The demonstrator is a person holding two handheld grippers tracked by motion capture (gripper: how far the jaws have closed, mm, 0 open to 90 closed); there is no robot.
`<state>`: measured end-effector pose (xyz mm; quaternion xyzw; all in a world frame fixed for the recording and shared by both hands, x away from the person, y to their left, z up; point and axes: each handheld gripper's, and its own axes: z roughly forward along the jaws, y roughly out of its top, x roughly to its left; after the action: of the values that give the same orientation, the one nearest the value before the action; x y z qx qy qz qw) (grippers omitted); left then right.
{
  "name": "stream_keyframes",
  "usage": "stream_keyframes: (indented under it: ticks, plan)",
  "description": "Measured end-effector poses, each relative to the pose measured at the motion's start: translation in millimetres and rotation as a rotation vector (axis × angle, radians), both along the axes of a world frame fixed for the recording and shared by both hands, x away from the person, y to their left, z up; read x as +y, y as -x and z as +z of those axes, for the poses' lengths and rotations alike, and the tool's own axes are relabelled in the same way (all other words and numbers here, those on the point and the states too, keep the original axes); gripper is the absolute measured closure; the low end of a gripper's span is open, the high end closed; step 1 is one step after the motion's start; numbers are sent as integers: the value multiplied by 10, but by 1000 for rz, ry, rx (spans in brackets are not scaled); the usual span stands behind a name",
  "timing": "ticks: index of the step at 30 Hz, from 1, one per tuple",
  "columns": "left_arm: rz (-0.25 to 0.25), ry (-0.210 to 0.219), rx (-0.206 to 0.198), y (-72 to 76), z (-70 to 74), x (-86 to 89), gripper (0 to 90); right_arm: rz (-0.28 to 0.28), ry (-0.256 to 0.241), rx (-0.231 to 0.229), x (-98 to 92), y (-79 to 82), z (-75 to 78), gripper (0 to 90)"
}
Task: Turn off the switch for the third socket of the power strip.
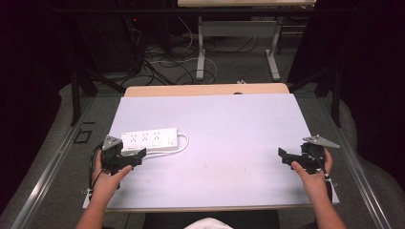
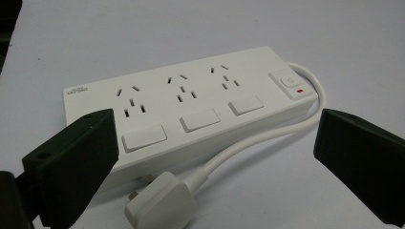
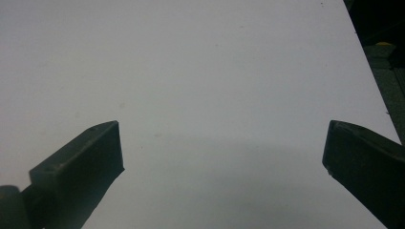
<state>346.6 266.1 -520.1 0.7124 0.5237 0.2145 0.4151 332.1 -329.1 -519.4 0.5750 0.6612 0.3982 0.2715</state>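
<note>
A white power strip (image 1: 149,139) (image 2: 191,105) with three sockets and a switch lies at the left of the white table (image 1: 224,143). Its white cable (image 2: 267,138) loops round the right end back to a white plug (image 2: 160,202) lying at the strip's near side. My left gripper (image 1: 129,159) (image 2: 215,162) hovers just in front of the strip, jaws wide open, with the plug and cable between them and nothing gripped. My right gripper (image 1: 291,157) (image 3: 222,162) is open at the right side over bare table.
The table's right edge (image 3: 370,81) runs close to the right gripper, with dark floor beyond. Past the far edge stands a desk frame (image 1: 236,43) among loose floor cables (image 1: 167,62). Metal rails (image 1: 52,162) flank the table.
</note>
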Motion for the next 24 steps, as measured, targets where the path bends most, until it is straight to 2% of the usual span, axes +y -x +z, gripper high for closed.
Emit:
stream_keyframes:
  ticks: [9, 13, 16, 18, 24]
  plan:
    - [20, 15, 3, -23, 6, 58, 13, 1, 0, -2, -25, 31, -41, 0]
    - [25, 22, -6, -18, 44, 71, 13, 22, 20, 7, -25, 18, -66, 0]
    - [27, 39, 5, -25, 61, 78, 20, 25, 3, -2, -8, 11, -68, 0]
    - [33, 48, 11, -31, 78, 84, 24, 47, 13, -5, -1, 12, -68, 0]
    - [54, 28, 13, -54, 143, 92, 75, 48, 11, 2, 27, 14, -81, 0]
